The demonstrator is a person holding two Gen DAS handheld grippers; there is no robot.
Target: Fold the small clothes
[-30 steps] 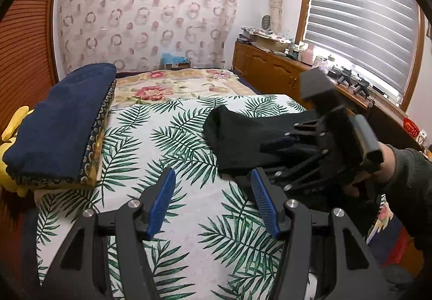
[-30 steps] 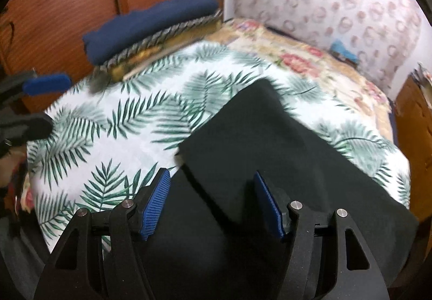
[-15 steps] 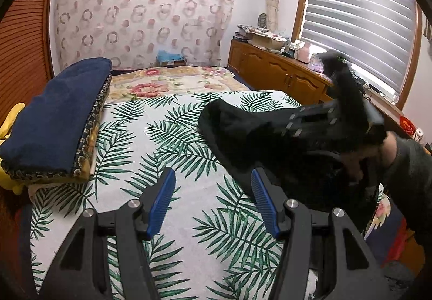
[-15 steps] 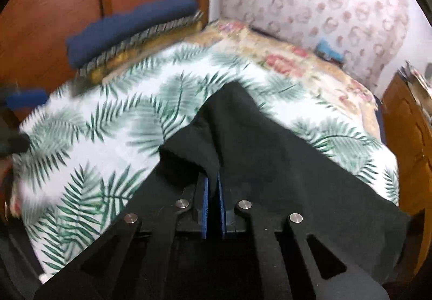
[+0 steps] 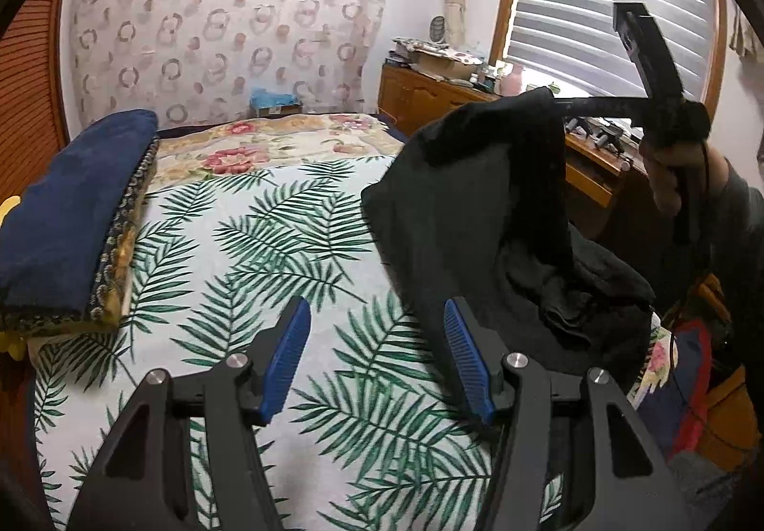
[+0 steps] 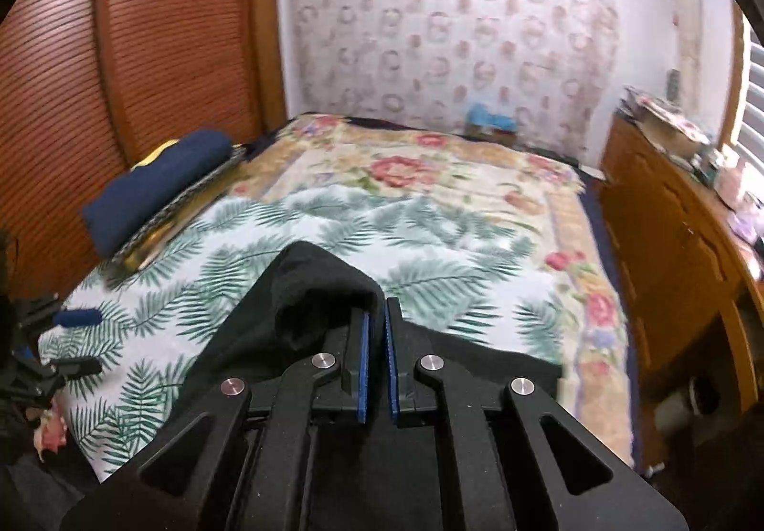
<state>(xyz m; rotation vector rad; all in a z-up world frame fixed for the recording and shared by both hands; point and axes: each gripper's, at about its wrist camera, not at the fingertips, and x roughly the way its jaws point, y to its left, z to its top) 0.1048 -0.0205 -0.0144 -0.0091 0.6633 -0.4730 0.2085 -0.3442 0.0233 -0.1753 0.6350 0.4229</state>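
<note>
1. Item under work: a black garment (image 5: 477, 206), part raised off the bed (image 5: 267, 273), its lower folds bunched on the palm-leaf cover at the bed's near right edge.
2. Right gripper (image 6: 375, 342): jaws together, clamped on a top edge of the black garment; the cloth peaks just beyond the pads and drapes away to either side. In the left wrist view the cloth hangs from this gripper in a loose sheet, held up by the person's hand (image 5: 668, 177).
3. Left gripper (image 5: 377, 354): jaws apart, nothing between them, poised over the leaf print just beside the garment's left edge.
4. Surroundings: a folded navy blanket (image 5: 67, 206) lies along the bed's left side, well apart from the work; a wooden cabinet (image 6: 668, 244) runs along the right.
5. Step in hand, by judgement: lifting the piece to shake it open before any fold; no fold is made yet.
6. Next move calls for the left gripper to take a second corner or edge, so the cloth can be spread flat on the cover. Risk: one-point hold lets the fabric twist.
</note>
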